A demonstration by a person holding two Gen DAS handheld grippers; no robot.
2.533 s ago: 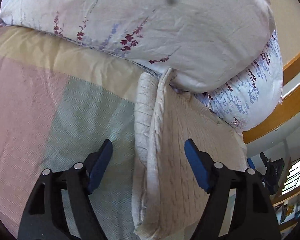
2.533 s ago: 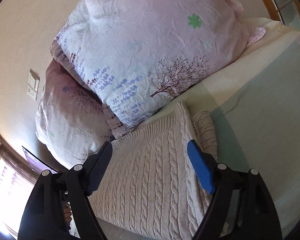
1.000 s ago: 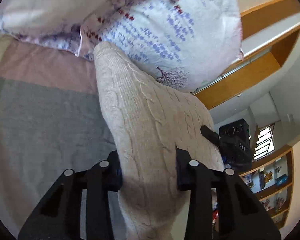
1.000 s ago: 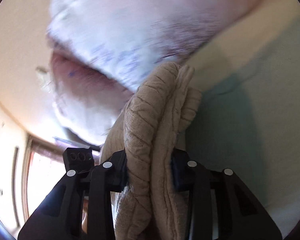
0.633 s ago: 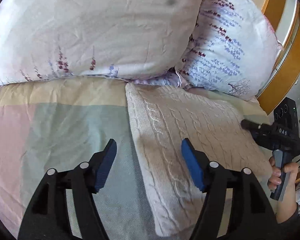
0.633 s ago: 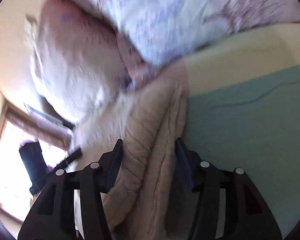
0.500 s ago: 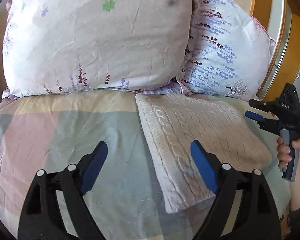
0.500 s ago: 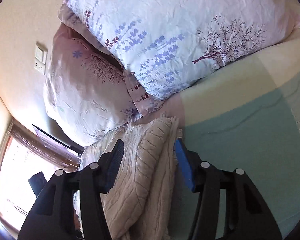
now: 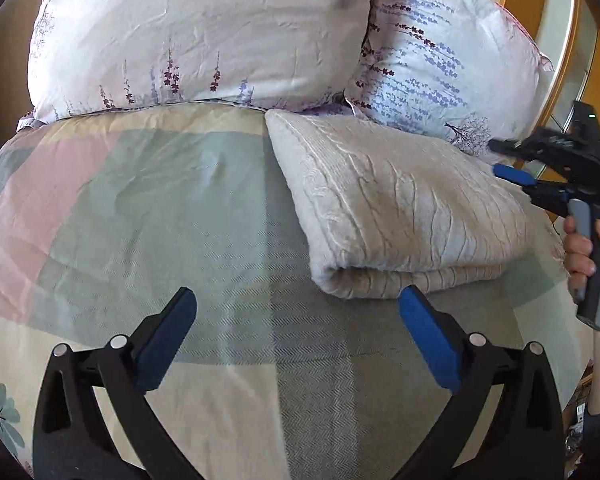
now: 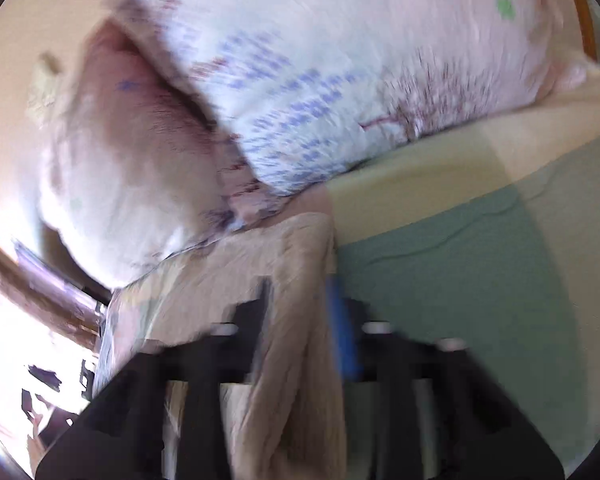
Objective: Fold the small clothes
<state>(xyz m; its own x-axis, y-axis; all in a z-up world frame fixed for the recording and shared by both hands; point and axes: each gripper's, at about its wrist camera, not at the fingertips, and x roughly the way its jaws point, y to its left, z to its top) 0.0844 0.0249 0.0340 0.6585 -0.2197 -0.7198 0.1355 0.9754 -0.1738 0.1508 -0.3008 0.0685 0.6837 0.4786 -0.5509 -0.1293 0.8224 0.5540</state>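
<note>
A folded beige cable-knit sweater [image 9: 400,204] lies on the checked bedspread [image 9: 160,208], its far edge against the pillows. My left gripper [image 9: 296,312] is open and empty, held back from the sweater's near rolled edge. My right gripper [image 9: 512,176] shows in the left wrist view at the sweater's right edge, a hand on its handle, jaws slightly apart. In the blurred right wrist view the sweater [image 10: 292,320] runs between my right gripper's [image 10: 300,308] fingers; contact is unclear.
Two floral pillows [image 9: 204,28] [image 9: 448,60] lean against the wall behind the sweater. A wooden headboard frame [image 9: 560,60] stands at the right. The bedspread stretches left and toward me.
Both grippers let go of the sweater, which now lies folded on the bed. My left gripper opened wide and pulled back. My right gripper is moving fast, blurring its view.
</note>
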